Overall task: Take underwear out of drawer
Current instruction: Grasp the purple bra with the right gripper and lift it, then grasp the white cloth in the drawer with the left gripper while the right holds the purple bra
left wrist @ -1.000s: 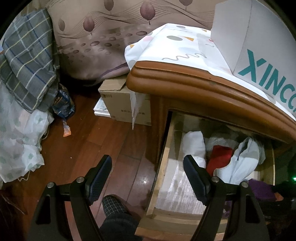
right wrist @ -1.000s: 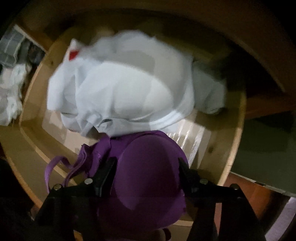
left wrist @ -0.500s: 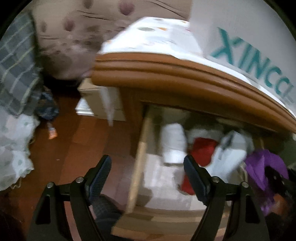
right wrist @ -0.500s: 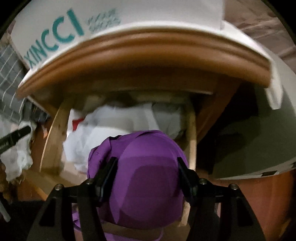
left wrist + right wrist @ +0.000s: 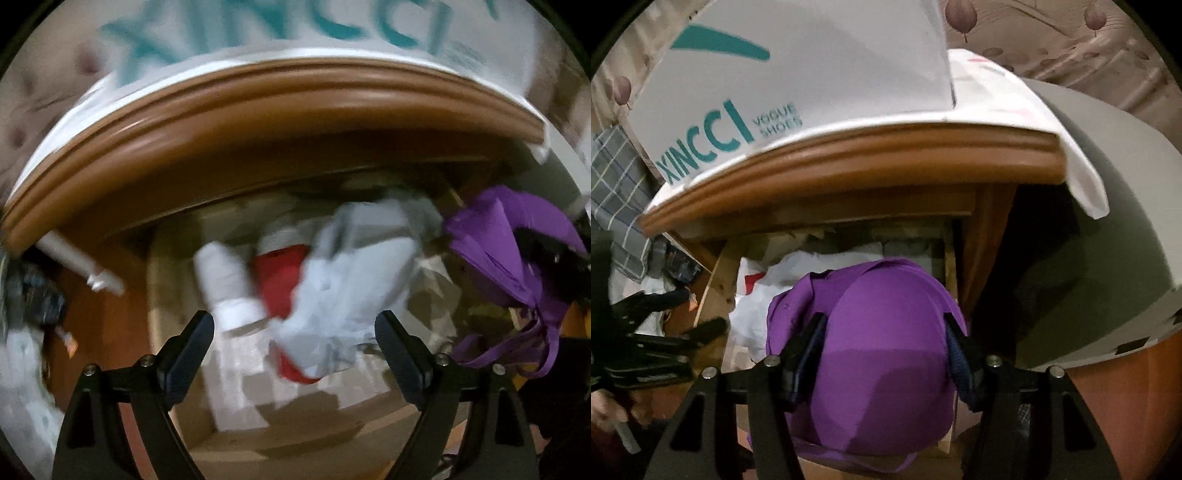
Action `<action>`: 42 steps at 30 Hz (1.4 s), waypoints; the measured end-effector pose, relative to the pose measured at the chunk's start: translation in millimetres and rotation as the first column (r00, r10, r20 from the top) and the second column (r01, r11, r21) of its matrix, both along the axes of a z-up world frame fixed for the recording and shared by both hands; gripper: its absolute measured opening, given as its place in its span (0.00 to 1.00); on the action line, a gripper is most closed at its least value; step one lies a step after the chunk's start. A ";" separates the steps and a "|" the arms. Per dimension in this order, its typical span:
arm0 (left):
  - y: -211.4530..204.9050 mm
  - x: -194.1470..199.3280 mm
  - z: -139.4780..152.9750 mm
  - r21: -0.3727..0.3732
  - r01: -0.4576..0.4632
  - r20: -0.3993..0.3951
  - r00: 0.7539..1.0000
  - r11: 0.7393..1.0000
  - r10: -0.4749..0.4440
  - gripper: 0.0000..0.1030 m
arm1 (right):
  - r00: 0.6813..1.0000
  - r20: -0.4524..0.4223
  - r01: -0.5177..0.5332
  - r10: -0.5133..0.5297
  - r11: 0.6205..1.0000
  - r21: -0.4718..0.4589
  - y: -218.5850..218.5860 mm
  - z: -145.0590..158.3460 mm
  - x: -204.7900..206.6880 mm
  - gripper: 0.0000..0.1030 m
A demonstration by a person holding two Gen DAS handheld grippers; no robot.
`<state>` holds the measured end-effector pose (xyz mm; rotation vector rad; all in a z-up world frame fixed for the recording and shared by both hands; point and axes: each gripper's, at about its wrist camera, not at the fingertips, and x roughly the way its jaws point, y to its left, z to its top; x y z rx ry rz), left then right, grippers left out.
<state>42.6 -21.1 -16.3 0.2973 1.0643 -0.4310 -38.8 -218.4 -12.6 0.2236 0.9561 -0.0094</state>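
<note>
I have the nightstand [image 5: 849,155] ahead, a shoe box [image 5: 798,74] on its top and its drawer [image 5: 718,280] pulled open beneath. Inside the drawer lies a heap of white clothes [image 5: 354,280] with a red garment [image 5: 280,273] under it — the heap's long axis runs from the drawer's back right down toward the front.

The purple bra [image 5: 882,354] is clear of the drawer floor, gripped across one cup by my right tongs [image 5: 882,354], both pads pressing its sides; its straps hang loose below in the left view.

My left tongs [image 5: 295,347] are empty and the jaws are opening — wide already. The white heap sits directly ahead of them, between the fingers in line of sight but not touched. I judge the left hand nearer the remaining clothes, so any next pick falls to it.
</note>
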 end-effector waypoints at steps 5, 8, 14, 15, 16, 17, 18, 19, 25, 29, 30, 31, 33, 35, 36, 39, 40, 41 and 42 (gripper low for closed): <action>-36.0 3.1 -19.5 0.180 0.165 -0.011 0.986 0.970 -0.166 0.84 | 0.999 0.015 0.038 -0.039 0.998 0.039 -15.4 7.1 -2.9 0.60; -47.7 7.1 -28.9 0.236 0.226 -0.040 0.974 0.945 -0.223 0.84 | 0.998 0.017 0.058 -0.060 0.996 0.070 -24.9 9.9 -3.8 0.60; -74.4 16.4 -43.6 0.294 0.310 -0.100 0.951 0.904 -0.294 0.84 | 0.997 0.022 0.075 -0.078 0.993 0.091 -30.8 12.2 -1.1 0.60; -79.8 18.1 -46.4 0.299 0.318 -0.112 0.948 0.900 -0.298 0.84 | 0.997 0.021 0.079 -0.081 0.993 0.092 -31.5 12.5 -1.0 0.60; -83.2 19.2 -48.5 0.305 0.320 -0.115 0.947 0.897 -0.298 0.83 | 0.997 0.013 0.077 -0.079 0.992 0.096 -31.9 11.5 0.0 0.60; -87.7 16.8 -48.8 0.318 0.328 -0.099 0.945 0.890 -0.313 0.82 | 0.997 0.011 0.079 -0.080 0.992 0.099 -31.6 10.6 1.1 0.60; -93.1 15.0 -48.9 0.331 0.341 -0.089 0.940 0.880 -0.330 0.82 | 0.996 0.010 0.083 -0.085 0.991 0.102 -31.2 10.0 1.9 0.60; -98.7 13.6 -49.0 0.340 0.348 -0.084 0.936 0.874 -0.341 0.81 | 0.997 0.007 0.079 -0.080 0.992 0.103 -30.7 9.9 3.0 0.60; -104.4 7.5 -57.0 0.334 0.355 -0.139 0.935 0.873 -0.327 0.29 | 0.997 0.008 0.070 -0.071 0.992 0.105 -30.0 8.6 7.7 0.60; -88.7 10.1 -50.8 0.261 0.319 -0.183 0.943 0.911 -0.278 0.12 | 0.997 0.012 0.072 -0.074 0.990 0.120 -34.9 10.4 6.7 0.60; -84.2 9.3 -48.6 0.254 0.305 -0.186 0.947 0.918 -0.263 0.11 | 0.997 0.015 0.074 -0.076 0.990 0.122 -35.8 10.7 6.3 0.60; -79.2 8.0 -46.0 0.247 0.294 -0.186 0.949 0.923 -0.253 0.11 | 0.997 0.020 0.071 -0.074 0.990 0.121 -35.8 12.1 6.8 0.60; -65.2 2.9 -40.5 0.236 0.257 -0.182 0.959 0.937 -0.217 0.10 | 0.997 0.028 0.068 -0.072 0.990 0.122 -36.8 13.1 4.6 0.60; -52.1 -7.5 -39.2 0.211 0.216 -0.187 0.966 0.953 -0.178 0.09 | 0.997 0.026 0.064 -0.068 0.990 0.127 -36.7 12.5 5.5 0.60; -43.7 -10.5 -37.4 0.204 0.198 -0.187 0.969 0.959 -0.161 0.09 | 0.997 0.027 0.065 -0.069 0.990 0.129 -36.3 12.6 5.4 0.60; -20.8 -16.8 -36.1 0.172 0.148 -0.207 0.972 0.974 -0.111 0.09 | 0.998 0.027 0.057 -0.060 0.990 0.127 -35.5 13.1 5.9 0.60; -13.2 -16.5 -36.4 0.168 0.128 -0.207 0.974 0.977 -0.092 0.09 | 0.998 0.026 0.054 -0.058 0.990 0.129 -34.9 12.5 6.4 0.60; -7.3 -14.9 -38.8 0.164 0.119 -0.217 0.973 0.979 -0.082 0.10 | 0.998 0.025 0.052 -0.056 0.990 0.129 -34.0 12.7 6.7 0.60; -4.3 -15.7 -39.5 0.154 0.114 -0.216 0.973 0.981 -0.079 0.12 | 0.998 0.023 0.050 -0.054 0.990 0.129 -32.6 12.4 6.9 0.60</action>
